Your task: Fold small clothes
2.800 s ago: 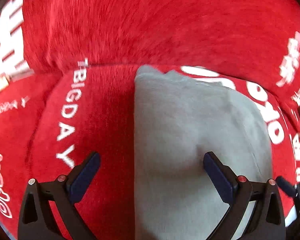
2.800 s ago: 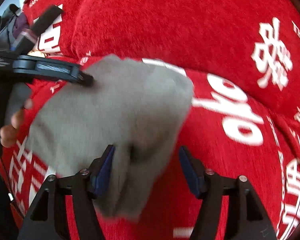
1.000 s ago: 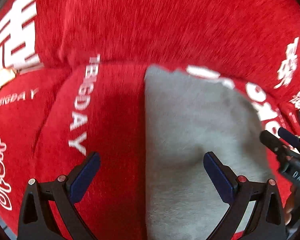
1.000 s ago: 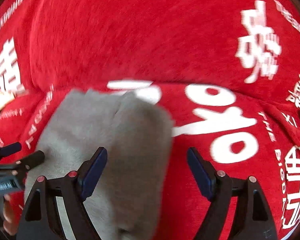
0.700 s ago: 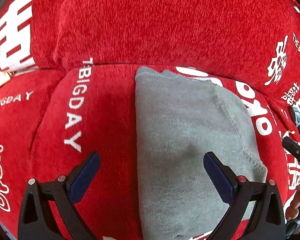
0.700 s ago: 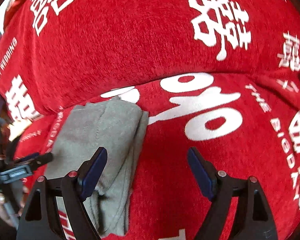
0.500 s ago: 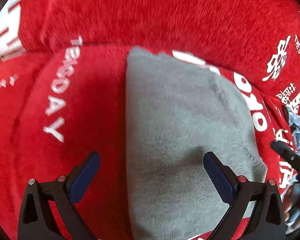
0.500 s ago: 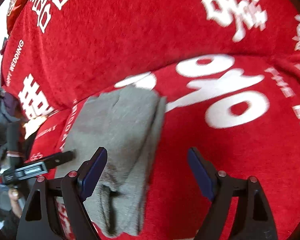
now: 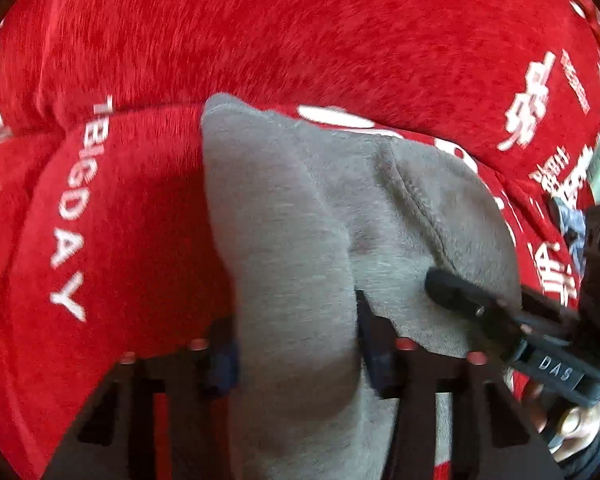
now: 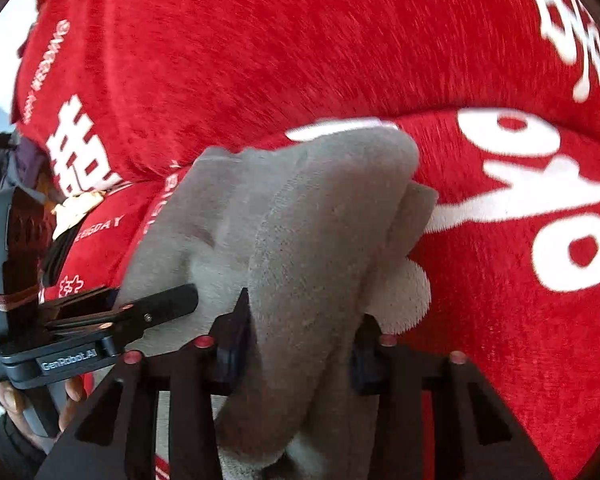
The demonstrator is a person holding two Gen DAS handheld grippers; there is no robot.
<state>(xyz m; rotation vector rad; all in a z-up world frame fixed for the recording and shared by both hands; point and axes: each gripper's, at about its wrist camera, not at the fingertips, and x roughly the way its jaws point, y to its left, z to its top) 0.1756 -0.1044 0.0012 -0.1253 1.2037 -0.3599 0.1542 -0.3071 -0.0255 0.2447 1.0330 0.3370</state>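
A small grey fleece garment (image 9: 284, 208) lies folded on the red sofa seat. My left gripper (image 9: 294, 352) is closing on the garment's near left edge; a raised fold of the cloth bulges between its blue pads. My right gripper (image 10: 300, 344) is closing on the near right edge of the garment (image 10: 300, 208), where the bunched layers fill the gap between its pads. A black finger (image 9: 460, 300) of the right gripper shows in the left wrist view, lying on the cloth. A finger (image 10: 168, 304) of the left gripper shows in the right wrist view.
The red sofa cover (image 9: 100, 220) bears white lettering, and its backrest (image 10: 300, 40) rises just behind the garment. A person's hand (image 9: 572, 420) holds each gripper handle. Dark clothing (image 10: 12, 160) lies off the seat at far left.
Both grippers have dropped onto the garment's near edge and narrowed from wide open. The cloth, flat before, is now pinched into raised folds between each pair of pads.
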